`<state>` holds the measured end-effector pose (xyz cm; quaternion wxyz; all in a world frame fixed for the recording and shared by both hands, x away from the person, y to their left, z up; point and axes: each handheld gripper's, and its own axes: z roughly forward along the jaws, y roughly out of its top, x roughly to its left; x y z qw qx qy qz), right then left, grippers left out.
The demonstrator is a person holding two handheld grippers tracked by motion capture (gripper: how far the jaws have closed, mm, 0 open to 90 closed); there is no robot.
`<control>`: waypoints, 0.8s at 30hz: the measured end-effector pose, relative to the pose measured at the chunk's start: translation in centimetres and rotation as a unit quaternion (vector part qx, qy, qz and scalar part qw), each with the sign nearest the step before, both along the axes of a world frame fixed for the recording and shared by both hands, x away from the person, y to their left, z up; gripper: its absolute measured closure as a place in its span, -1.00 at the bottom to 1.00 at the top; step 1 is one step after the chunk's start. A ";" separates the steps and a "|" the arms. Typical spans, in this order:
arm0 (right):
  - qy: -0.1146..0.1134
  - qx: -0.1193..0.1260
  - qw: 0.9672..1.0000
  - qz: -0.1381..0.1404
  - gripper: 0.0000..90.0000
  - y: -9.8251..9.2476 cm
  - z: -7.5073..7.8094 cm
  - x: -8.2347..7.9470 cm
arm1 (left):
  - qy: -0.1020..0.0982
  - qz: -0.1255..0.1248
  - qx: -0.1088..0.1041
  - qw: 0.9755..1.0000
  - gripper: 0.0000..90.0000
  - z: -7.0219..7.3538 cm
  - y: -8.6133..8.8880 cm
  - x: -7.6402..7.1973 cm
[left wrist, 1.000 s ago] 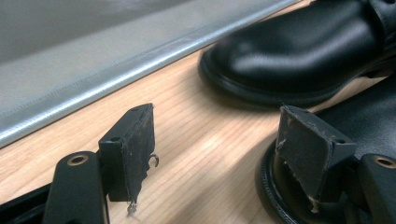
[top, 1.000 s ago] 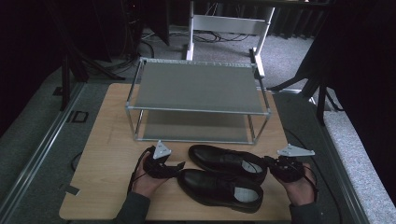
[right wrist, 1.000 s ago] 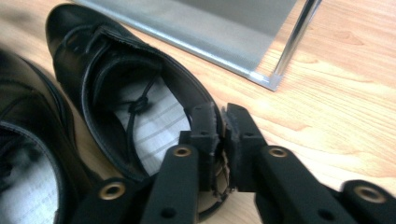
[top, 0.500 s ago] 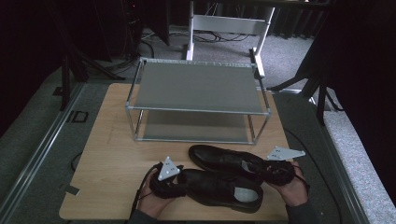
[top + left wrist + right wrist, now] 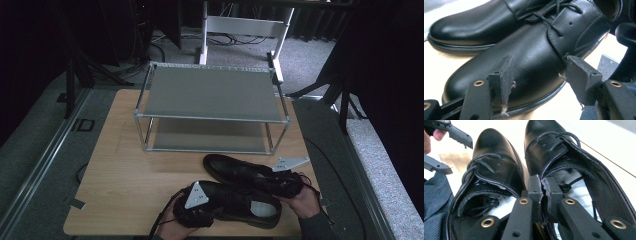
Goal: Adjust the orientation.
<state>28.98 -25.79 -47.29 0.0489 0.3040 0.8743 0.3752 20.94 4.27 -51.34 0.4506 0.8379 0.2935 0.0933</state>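
Just two black shoes (image 5: 240,200), one rack (image 5: 212,107).

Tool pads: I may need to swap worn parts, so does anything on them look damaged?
Yes. The left tool has frayed pads: ragged edges with loose fibres hanging at the bottom, seen against the black shoe. The right tool shows torn, rough pad edges where its jaws meet. The shoes themselves look intact.

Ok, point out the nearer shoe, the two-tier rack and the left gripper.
nearer shoe (image 5: 240,202): high view, on its laced upper.
two-tier rack (image 5: 210,92): high view, on its top shelf.
left gripper (image 5: 537,75): left gripper view, midway between its open jaws.
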 end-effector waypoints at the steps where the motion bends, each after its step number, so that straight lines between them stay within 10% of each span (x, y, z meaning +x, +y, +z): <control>1: 0.001 -0.004 1.000 -0.001 0.84 -0.1 0.0 0.1 | 0.001 -0.002 0.002 1.000 -0.09 -0.1 -0.1 -0.1; 9: -0.036 0.009 0.999 -0.010 0.10 -2.2 1.8 -1.1 | 0.009 -0.014 0.010 1.000 -0.05 -0.8 -0.6 -0.6; 24: -0.024 -0.037 0.998 0.035 -0.20 -3.6 1.0 -2.1 | -0.001 0.017 0.006 1.000 -0.08 -0.2 0.9 -0.2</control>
